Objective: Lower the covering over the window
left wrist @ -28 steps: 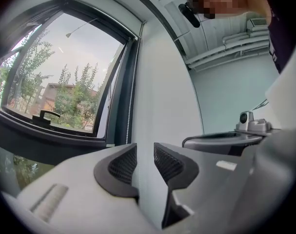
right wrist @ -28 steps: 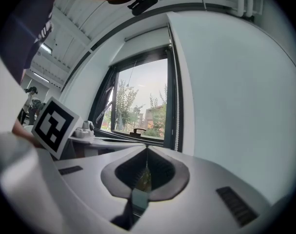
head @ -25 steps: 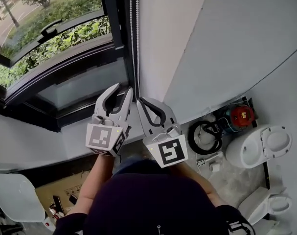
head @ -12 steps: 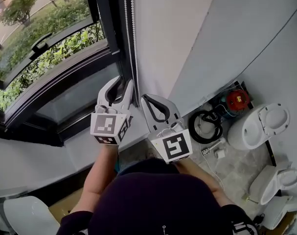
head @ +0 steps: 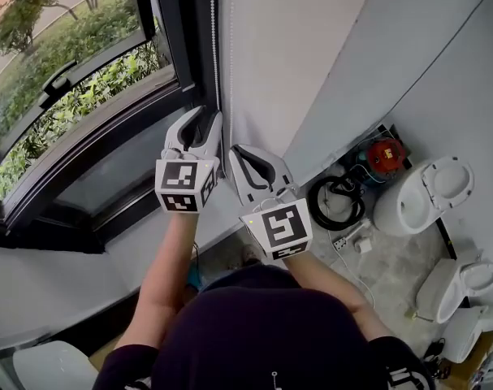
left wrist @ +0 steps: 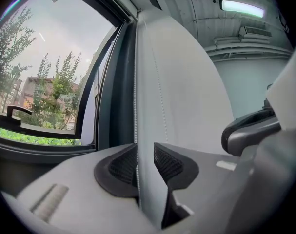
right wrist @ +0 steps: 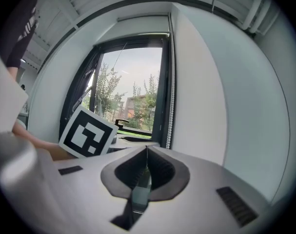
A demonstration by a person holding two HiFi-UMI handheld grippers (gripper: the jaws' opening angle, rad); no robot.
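Observation:
A dark-framed window (head: 84, 80) stands uncovered, with greenery outside. A white bead chain (head: 214, 39) hangs down the frame's right side against the white wall. My left gripper (head: 204, 117) points up at the chain and is open. In the left gripper view the bead chain (left wrist: 135, 106) runs down between the pads, close to the left one, with a gap showing. My right gripper (head: 234, 151) sits just right of the left and lower, shut with nothing in it. The right gripper view shows its jaws (right wrist: 147, 152) closed and the bead chain (right wrist: 173, 91) ahead.
A white wall (head: 303, 63) runs right of the chain. On the floor at right are a white toilet (head: 425, 197), a coiled black hose (head: 335, 203) and a red object (head: 384, 154). A window handle (head: 58, 75) sits on the sash.
Both grippers have risen toward the window frame. The left gripper's open jaws have come up around the bead chain. The right gripper stayed shut beside it.

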